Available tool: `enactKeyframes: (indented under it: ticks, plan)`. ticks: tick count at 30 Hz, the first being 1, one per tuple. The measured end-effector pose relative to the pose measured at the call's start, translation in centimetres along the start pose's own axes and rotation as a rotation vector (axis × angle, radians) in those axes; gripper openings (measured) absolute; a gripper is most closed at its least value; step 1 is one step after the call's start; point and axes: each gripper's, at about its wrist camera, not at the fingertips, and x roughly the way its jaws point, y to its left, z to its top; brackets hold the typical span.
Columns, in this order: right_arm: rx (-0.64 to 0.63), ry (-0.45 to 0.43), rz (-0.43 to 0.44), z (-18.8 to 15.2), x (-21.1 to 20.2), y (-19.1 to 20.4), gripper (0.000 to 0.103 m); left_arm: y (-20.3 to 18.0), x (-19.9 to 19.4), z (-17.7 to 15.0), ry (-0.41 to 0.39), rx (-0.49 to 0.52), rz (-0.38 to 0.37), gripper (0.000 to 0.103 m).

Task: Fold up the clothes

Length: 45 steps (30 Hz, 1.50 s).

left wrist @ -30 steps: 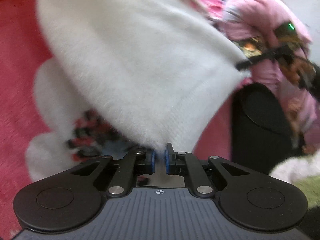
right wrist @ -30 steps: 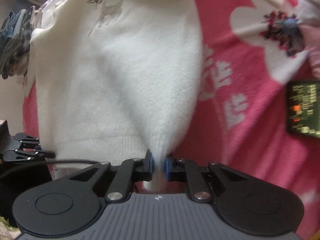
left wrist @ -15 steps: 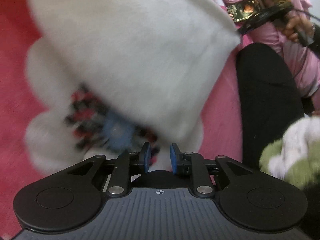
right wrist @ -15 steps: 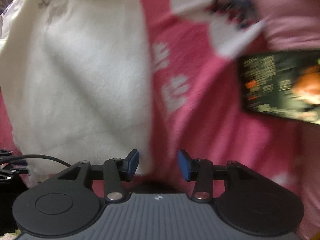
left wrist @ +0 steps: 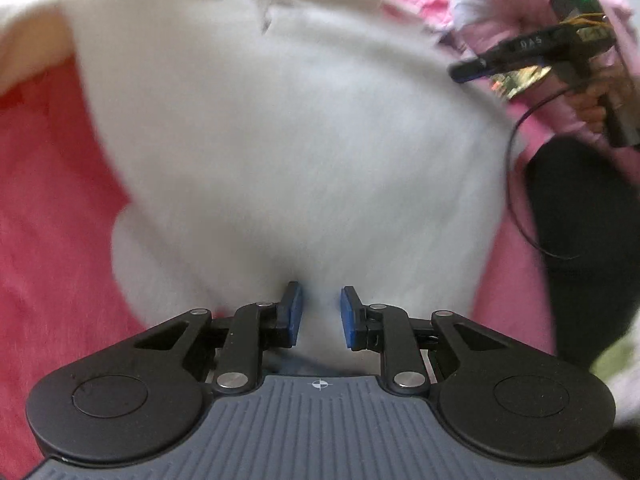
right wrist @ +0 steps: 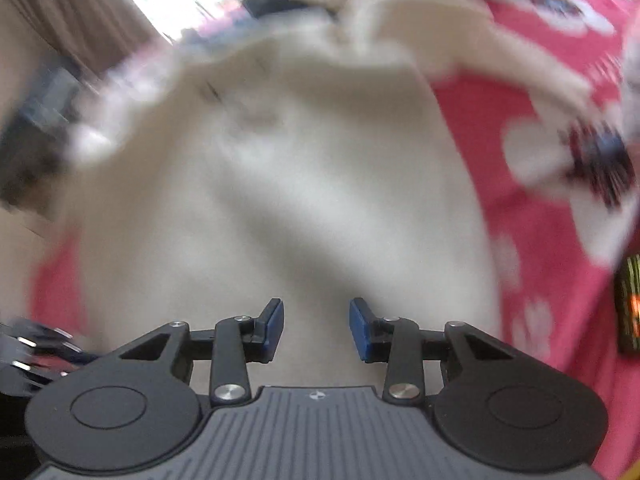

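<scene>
A fluffy white sweater lies spread on a pink blanket; it also fills the right wrist view, blurred. My left gripper is open, its blue pads apart right over the sweater's near edge, with white fabric showing between them. My right gripper is open and empty just above the sweater's near edge. The right gripper also shows in the left wrist view, held in a hand at the upper right.
The pink blanket has white flower prints. A person in a pink top and black trousers sits at the right. A dark packet lies at the right edge. Other clothes lie beyond the sweater.
Both grippers were shut on the sweater's hem one second ago and have opened and let it go. The sweater now lies flat. Both cameras have shifted over it.
</scene>
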Motion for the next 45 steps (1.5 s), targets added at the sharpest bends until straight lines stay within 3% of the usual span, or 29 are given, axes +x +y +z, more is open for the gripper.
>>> enactKeyframes:
  ticks: [4, 9, 11, 13, 16, 20, 22, 24, 29, 33, 36, 39, 42, 45]
  plan:
    - [-0.061, -0.009, -0.062, -1.2, -0.3, 1.7, 0.039, 0.6, -1.6, 0.8, -0.005, -0.014, 0.007, 0.021]
    - [-0.123, -0.217, -0.092, 1.3, -1.8, 4.0, 0.039, 1.2, -3.6, 3.5, -0.120, -0.001, 0.059, 0.022]
    - [-0.151, -0.255, -0.107, 2.8, -0.5, 5.3, 0.038, 1.2, -2.9, 5.3, -0.160, 0.005, 0.089, 0.023]
    - [-0.169, -0.264, -0.124, 3.6, 1.0, 5.7, 0.031, 0.9, -1.7, 6.6, -0.188, 0.017, 0.132, 0.024]
    - [-0.197, -0.277, -0.148, 4.7, 3.3, 6.2, 0.031, 1.2, 0.5, 7.3, -0.186, 0.013, 0.209, 0.024]
    - [-0.163, -0.262, -0.192, 5.4, 6.6, 4.8, 0.030, 2.3, 1.0, 7.0, -0.174, 0.014, 0.226, 0.025]
    - [-0.043, -0.273, -0.122, 5.5, 6.2, 2.9, 0.029, 2.2, 0.4, 7.1, -0.157, 0.027, 0.226, 0.025]
    - [0.007, -0.283, -0.106, 5.5, 5.1, 2.3, 0.030, 2.1, -0.4, 7.6, -0.147, 0.038, 0.209, 0.025]
    - [0.019, -0.352, -0.023, 6.3, 3.3, 2.1, 0.031, 1.9, -1.7, 10.6, -0.171, 0.111, 0.166, 0.026]
    - [0.060, -0.465, 0.044, 8.7, 1.0, 1.5, 0.031, 1.9, 0.1, 14.0, -0.184, 0.130, 0.163, 0.026]
    - [-0.071, -0.464, 0.013, 11.8, 0.5, 2.0, 0.032, 2.3, 1.8, 16.3, -0.244, 0.116, 0.158, 0.026]
    - [-0.396, -0.395, -0.061, 15.0, 1.1, 4.0, 0.033, 3.3, 3.0, 18.0, -0.305, 0.078, 0.147, 0.026]
    - [-0.597, -0.326, -0.137, 18.5, 2.2, 4.8, 0.033, 4.3, 3.8, 19.3, -0.329, 0.030, 0.148, 0.026]
    - [-0.675, -0.255, -0.159, 22.2, 3.9, 4.5, 0.033, 4.8, 4.6, 19.9, -0.334, 0.020, 0.178, 0.026]
